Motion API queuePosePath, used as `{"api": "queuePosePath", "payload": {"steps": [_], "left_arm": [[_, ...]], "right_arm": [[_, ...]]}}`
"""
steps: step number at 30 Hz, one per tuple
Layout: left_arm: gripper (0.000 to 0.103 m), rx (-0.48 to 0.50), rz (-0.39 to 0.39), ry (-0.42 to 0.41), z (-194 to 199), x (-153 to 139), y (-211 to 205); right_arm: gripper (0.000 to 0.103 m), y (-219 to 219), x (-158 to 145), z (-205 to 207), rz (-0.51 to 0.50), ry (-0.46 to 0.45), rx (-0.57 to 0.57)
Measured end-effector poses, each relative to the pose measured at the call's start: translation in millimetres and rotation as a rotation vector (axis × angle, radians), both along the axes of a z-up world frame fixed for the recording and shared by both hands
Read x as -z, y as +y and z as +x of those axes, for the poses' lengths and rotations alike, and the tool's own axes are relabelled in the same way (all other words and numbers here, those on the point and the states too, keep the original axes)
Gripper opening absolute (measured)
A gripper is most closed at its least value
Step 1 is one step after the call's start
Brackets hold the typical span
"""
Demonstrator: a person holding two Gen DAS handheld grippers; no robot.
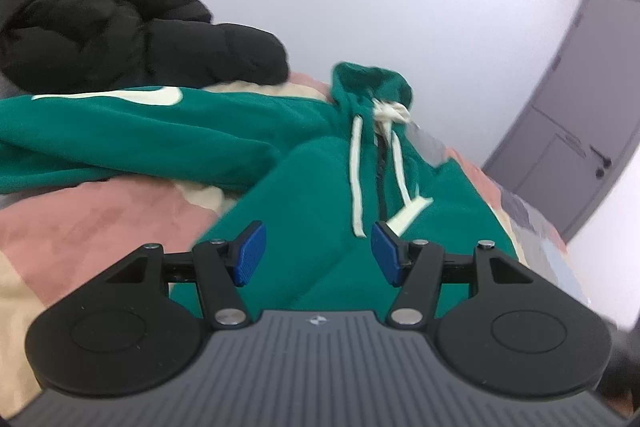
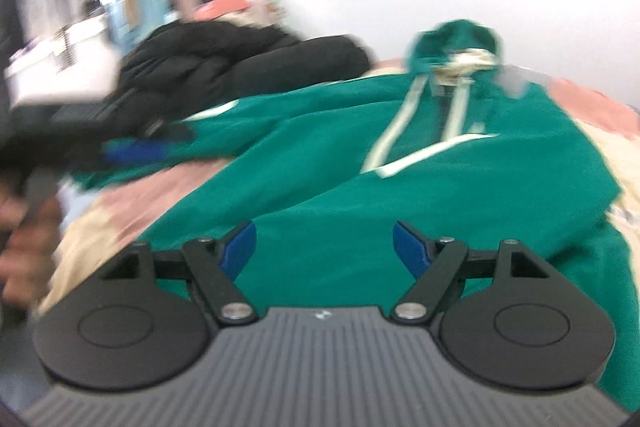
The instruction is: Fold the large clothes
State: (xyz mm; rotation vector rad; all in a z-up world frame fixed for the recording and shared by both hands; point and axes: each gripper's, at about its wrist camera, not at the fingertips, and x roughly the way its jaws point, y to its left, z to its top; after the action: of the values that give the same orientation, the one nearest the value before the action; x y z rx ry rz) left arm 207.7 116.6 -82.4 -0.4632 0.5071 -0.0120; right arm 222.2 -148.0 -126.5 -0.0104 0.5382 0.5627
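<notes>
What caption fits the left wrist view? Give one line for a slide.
Open left gripper above a green hoodie spread on a pink blanket, black puffer jacket behind.

Each handheld gripper, left gripper (image 1: 318,253) and right gripper (image 2: 324,253), has a grey ribbed body, two round black discs, black linkage arms with silver screws, and ridged blue fingers (image 1: 251,253).

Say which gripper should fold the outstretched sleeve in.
Probably left. The sleeve stretches off to its side, while the right gripper, jaws open, hovers over the hoodie body.
</notes>
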Motion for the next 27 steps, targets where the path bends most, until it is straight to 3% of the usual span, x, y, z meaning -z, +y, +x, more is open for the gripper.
{"api": "queuePosePath", "payload": {"steps": [4, 7, 9, 10, 14, 19, 27], "left_arm": [[0.063, 0.06, 0.027, 0.007, 8, 5, -17], [0.059, 0.111, 0.038, 0.016, 15, 11, -29], [0.051, 0.144, 0.045, 0.035, 20, 16, -37], [0.05, 0.159, 0.046, 0.044, 22, 18, -39], [0.048, 0.198, 0.093, 0.117, 30, 33, -55], [0.048, 0.208, 0.181, 0.244, 38, 60, -69], [0.048, 0.17, 0.189, 0.226, 34, 63, -67]], "right_arm": [[0.075, -10, 7, 23, 0.039, 0.035, 0.082], [0.059, -14, 18, 39, 0.023, 0.07, 0.121], [0.042, -16, 27, 49, 0.016, 0.101, 0.138], [0.04, -16, 31, 54, 0.004, 0.113, 0.145], [0.037, -17, 48, 72, -0.058, 0.152, 0.178], [0.037, -19, 59, 79, -0.053, 0.188, 0.188], [0.038, -24, 55, 76, -0.03, 0.204, 0.198]]}}
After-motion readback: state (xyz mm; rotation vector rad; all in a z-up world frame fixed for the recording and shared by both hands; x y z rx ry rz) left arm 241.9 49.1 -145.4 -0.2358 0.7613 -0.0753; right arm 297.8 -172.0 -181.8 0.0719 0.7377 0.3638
